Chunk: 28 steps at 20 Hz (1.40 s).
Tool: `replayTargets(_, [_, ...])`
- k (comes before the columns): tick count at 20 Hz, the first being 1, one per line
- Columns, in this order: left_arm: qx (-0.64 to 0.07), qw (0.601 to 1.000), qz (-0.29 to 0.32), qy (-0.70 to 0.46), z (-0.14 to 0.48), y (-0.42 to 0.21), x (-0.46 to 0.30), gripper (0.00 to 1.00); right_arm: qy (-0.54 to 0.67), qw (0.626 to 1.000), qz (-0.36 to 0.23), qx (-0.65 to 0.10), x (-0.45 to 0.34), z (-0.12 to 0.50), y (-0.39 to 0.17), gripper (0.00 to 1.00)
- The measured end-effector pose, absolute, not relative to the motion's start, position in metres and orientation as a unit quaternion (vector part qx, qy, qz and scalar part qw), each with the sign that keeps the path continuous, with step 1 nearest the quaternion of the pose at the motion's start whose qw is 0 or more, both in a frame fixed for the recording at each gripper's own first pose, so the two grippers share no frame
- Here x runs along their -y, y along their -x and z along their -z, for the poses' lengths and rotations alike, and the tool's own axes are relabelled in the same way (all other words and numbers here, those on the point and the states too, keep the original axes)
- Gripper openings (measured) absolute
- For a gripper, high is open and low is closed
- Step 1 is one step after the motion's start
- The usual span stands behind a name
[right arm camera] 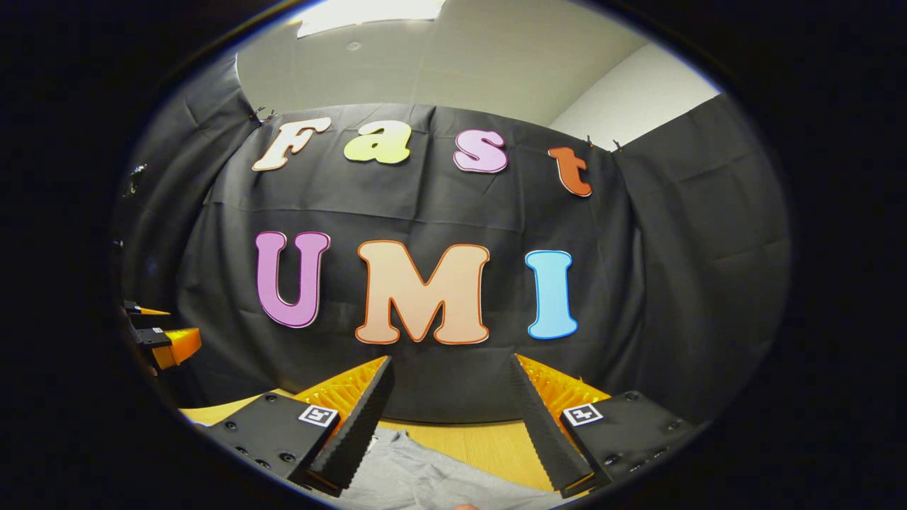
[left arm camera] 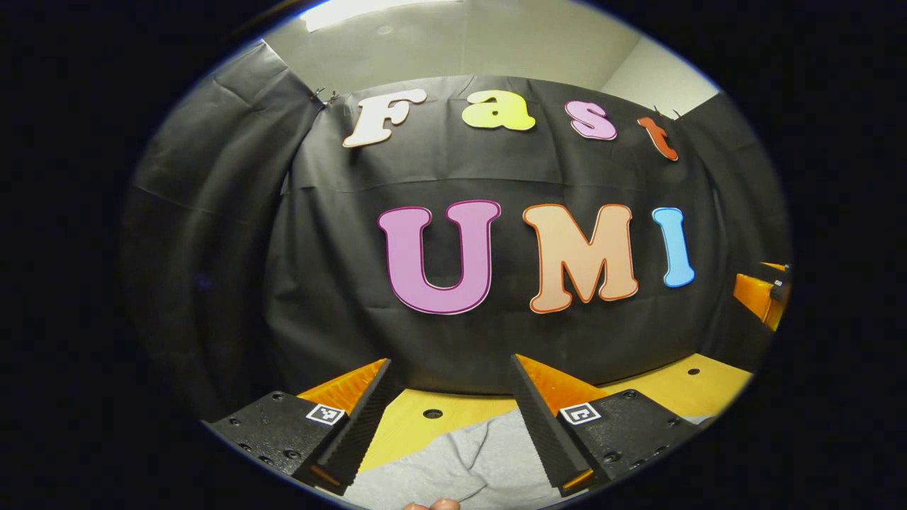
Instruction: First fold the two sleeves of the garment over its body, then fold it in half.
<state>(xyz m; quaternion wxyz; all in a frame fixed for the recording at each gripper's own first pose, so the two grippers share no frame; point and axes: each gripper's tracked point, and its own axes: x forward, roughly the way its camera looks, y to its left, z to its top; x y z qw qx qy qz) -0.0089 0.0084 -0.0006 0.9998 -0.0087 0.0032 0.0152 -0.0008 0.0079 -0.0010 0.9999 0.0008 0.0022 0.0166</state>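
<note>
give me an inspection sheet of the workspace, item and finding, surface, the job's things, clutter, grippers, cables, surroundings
Surface: wooden table with round holes, mostly bare at the far side.
Job's things: grey garment lying on the table under both grippers; sleeves hidden, fold state cannot be told.
Clutter: nothing seen.
Grippers: left gripper open, above the garment, holding nothing; right gripper open, above the garment's edge, holding nothing.
Cables: nothing seen.
Surroundings: black cloth wall on three sides, pale ceiling above.
</note>
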Motion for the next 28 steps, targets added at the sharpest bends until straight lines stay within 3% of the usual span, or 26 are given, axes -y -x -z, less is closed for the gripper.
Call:
replayTargets(2, [-0.004,1.000,-0.018,0.011,0.002,0.010,-0.011,0.93,0.000,1.000,-0.017,-0.002,-0.009,0.001,0.001,0.96])
replayTargets(6, [-0.007,1.000,-0.022,0.014,0.004,0.009,-0.015,0.94,0.001,1.000,-0.018,-0.005,-0.010,0.003,0.001,1.00])
replayTargets(16, [-0.005,1.000,-0.011,0.015,0.006,0.003,-0.006,0.93,0.020,1.000,-0.018,-0.003,0.007,0.010,0.000,0.99])
replayTargets(28, [-0.008,0.999,0.034,0.025,0.009,-0.008,0.039,0.93,0.080,0.990,0.082,-0.082,0.137,0.065,0.021,0.99])
